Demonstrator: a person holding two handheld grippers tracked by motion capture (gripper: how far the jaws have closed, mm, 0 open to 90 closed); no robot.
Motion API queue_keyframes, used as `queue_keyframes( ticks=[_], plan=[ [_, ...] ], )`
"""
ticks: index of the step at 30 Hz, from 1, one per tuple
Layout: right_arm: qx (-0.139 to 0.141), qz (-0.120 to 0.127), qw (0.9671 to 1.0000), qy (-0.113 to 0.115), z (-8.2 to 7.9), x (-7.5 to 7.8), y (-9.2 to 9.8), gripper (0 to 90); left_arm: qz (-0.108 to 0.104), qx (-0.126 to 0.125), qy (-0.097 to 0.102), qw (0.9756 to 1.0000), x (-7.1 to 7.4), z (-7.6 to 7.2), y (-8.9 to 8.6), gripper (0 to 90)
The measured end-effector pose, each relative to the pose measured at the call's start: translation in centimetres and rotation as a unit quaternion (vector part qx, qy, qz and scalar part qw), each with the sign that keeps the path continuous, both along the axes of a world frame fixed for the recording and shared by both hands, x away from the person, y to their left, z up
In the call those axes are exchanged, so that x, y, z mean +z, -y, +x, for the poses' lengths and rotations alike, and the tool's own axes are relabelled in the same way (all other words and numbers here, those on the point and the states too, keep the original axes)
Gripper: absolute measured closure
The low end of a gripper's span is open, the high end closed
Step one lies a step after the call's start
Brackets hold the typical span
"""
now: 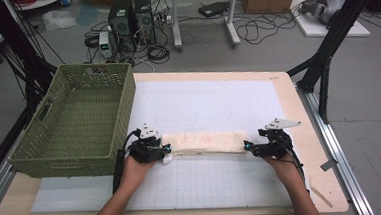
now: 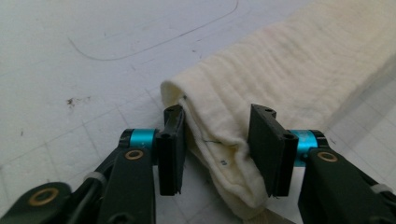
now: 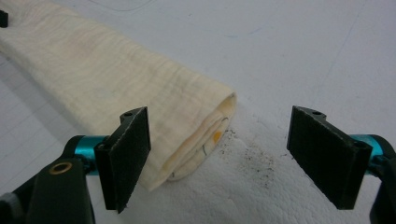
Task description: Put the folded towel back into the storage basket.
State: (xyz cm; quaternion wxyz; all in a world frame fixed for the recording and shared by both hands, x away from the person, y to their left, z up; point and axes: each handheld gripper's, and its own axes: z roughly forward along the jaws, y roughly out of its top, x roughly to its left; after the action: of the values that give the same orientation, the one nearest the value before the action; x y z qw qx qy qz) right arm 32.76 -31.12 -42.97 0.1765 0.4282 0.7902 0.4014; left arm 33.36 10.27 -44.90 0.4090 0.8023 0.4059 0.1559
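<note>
You hold a two-jaw gripper in each hand over a white gridded mat [image 1: 218,181] on a wooden table [image 1: 320,189]. Between the two grippers lies a cream folded cloth [image 1: 205,142], stretched in a long strip from one gripper to the other.

Your left gripper [image 1: 165,150] sits at the strip's left end. In the left gripper view, that folded end of the cloth [image 2: 219,140] lies between the black jaws; the jaw on the left side of that view touches the fold, and the other jaw stands against the bunched layers. I cannot tell whether the jaws are truly pinching it.

Your right gripper [image 1: 248,147] sits at the strip's right end with its jaws spread wide. In the right gripper view, the cloth end [image 3: 187,135] lies just inside one jaw, and the other jaw stands well apart from it over bare mat.

Beyond your left gripper, a green woven basket [image 1: 75,144] rests at the table's edge.
</note>
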Motion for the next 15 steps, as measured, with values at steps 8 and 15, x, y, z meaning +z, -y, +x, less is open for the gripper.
queue_keyframes(
  ticks=[8, 15],
  plan=[
    [0.002, 0.004, 1.0000, -0.002, -0.02, 0.02, 0.01, 21.3, -0.006, -0.011, 0.003, 0.9999, -0.10, -0.24, 0.33, 76.7],
    [0.015, 0.012, 0.9997, -0.013, -0.04, -0.02, -0.18, 27.3, -0.014, -0.003, 0.002, 0.9999, -0.10, -0.25, 0.37, 80.5]
  ],
)
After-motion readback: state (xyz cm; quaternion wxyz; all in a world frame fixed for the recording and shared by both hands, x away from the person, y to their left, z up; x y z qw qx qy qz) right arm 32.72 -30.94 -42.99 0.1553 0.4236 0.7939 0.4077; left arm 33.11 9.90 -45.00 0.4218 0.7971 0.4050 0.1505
